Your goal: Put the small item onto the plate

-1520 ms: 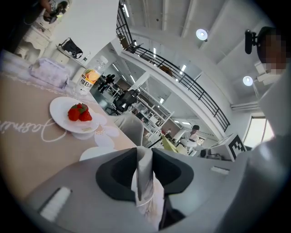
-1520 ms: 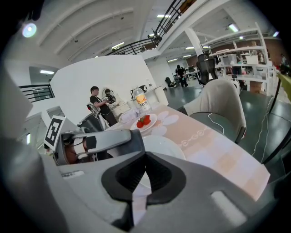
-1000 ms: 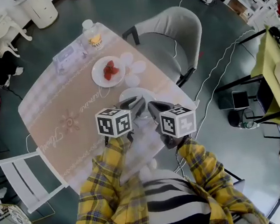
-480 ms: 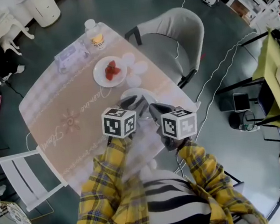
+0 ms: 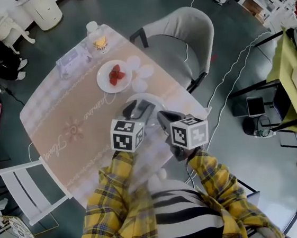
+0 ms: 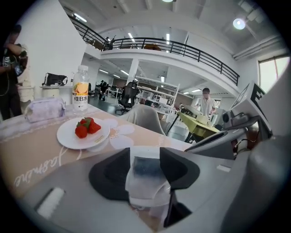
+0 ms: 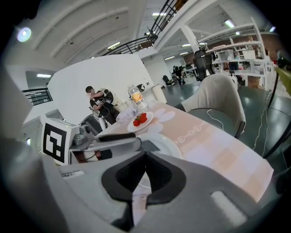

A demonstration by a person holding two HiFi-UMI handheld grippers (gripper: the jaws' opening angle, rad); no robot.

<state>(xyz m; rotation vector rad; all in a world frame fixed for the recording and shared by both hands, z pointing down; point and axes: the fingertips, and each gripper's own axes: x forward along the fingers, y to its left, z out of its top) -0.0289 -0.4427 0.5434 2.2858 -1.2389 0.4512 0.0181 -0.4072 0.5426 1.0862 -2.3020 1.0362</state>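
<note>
The small item (image 6: 146, 170), a pale wrapped packet with a dark blue patch, stands between the jaws of my left gripper (image 6: 145, 157). Those jaws are opening and are spread wide around it. Just beyond the packet lies the empty white plate (image 6: 146, 149), which sits near the table's front edge (image 5: 147, 96). In the head view my left gripper (image 5: 137, 110) hangs over this plate's near side. My right gripper (image 5: 164, 118) hovers close beside it on the right. Its jaws (image 7: 146, 154) are shut tip to tip with nothing between them. The left gripper's fingers (image 7: 113, 136) reach across the plate (image 7: 172, 146).
A second plate (image 5: 113, 76) with strawberries sits farther back on the table, also seen from the left gripper (image 6: 82, 133). Behind it stand a bottle (image 5: 97, 38) and a pale pouch (image 5: 72, 59). A grey chair (image 5: 182, 37) is at the table's right, a white chair (image 5: 26, 188) at its left.
My left gripper has shifted slightly to the right, over the near plate, and its jaws have spread. The right gripper has stayed where it was.
</note>
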